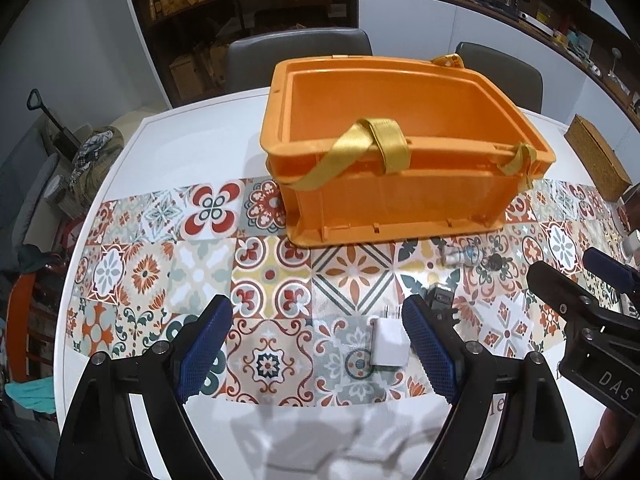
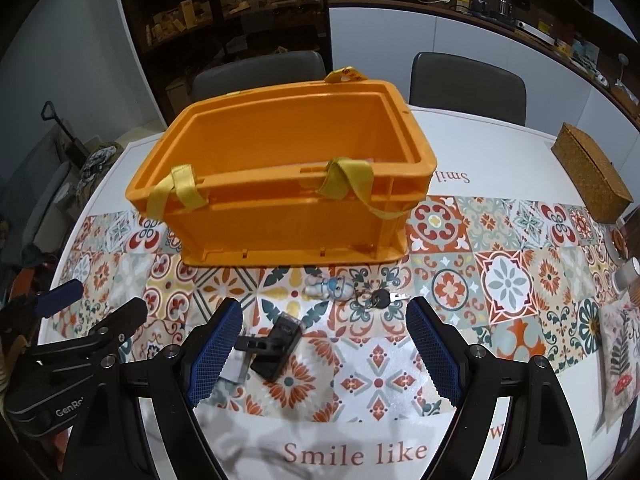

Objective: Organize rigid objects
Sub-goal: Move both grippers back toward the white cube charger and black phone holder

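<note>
We hold the left hand-held gripper point(image 1: 316, 340) spread wide over a white block point(image 1: 389, 342) on the desk point(image 1: 192, 120). Our right hand-held gripper point(image 2: 324, 344), equally wide, hovers near a black clip point(image 2: 276, 344), figurine point(image 2: 332, 287) and key point(image 2: 380, 299) before the orange crate point(image 2: 288, 184).

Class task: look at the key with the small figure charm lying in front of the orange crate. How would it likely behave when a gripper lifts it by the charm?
The key would probably dangle from its ring, since the figure charm is a separate linked piece. Both look small and probably light. Lying flat, it seems unlikely to roll.
</note>
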A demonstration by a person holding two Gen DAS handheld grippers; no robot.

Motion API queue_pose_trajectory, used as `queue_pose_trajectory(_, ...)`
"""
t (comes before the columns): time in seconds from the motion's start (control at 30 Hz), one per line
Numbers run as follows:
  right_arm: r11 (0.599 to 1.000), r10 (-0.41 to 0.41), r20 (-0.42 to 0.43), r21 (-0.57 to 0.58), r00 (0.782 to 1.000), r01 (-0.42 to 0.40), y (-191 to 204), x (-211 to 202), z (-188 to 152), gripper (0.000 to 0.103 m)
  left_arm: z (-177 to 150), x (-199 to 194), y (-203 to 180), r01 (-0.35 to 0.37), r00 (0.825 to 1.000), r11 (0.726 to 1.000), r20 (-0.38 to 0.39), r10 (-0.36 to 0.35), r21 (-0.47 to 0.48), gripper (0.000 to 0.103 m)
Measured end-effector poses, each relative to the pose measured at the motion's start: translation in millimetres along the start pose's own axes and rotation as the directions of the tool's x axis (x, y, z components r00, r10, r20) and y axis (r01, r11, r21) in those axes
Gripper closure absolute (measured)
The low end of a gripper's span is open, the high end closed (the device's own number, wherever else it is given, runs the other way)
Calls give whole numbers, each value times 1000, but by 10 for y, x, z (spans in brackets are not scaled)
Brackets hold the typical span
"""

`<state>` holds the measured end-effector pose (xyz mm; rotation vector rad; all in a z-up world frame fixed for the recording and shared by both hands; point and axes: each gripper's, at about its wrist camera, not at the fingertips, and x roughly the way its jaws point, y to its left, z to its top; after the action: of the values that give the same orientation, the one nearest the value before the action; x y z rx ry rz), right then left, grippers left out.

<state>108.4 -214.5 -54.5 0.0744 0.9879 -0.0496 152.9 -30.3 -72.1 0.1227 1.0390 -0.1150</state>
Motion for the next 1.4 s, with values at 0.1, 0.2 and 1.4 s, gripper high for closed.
queue_pose_trajectory(0.1,1000,2,-13,-1,1000,-2,2,32,-55,19,-42,20,-13,4,1000,1000,-3,-4,5,16)
queue_pose_trajectory(0.2,1000,8,-27,5,1000,-8,-8,68,-112,19,-79,34,-28,10,1000,1000,-2,-10,9,16)
queue_pose_trajectory(1.4,997,-33,-151,57,988,42,-192,450,-699,19,-601,332,-315,86,993,987,72,-97,138,17)
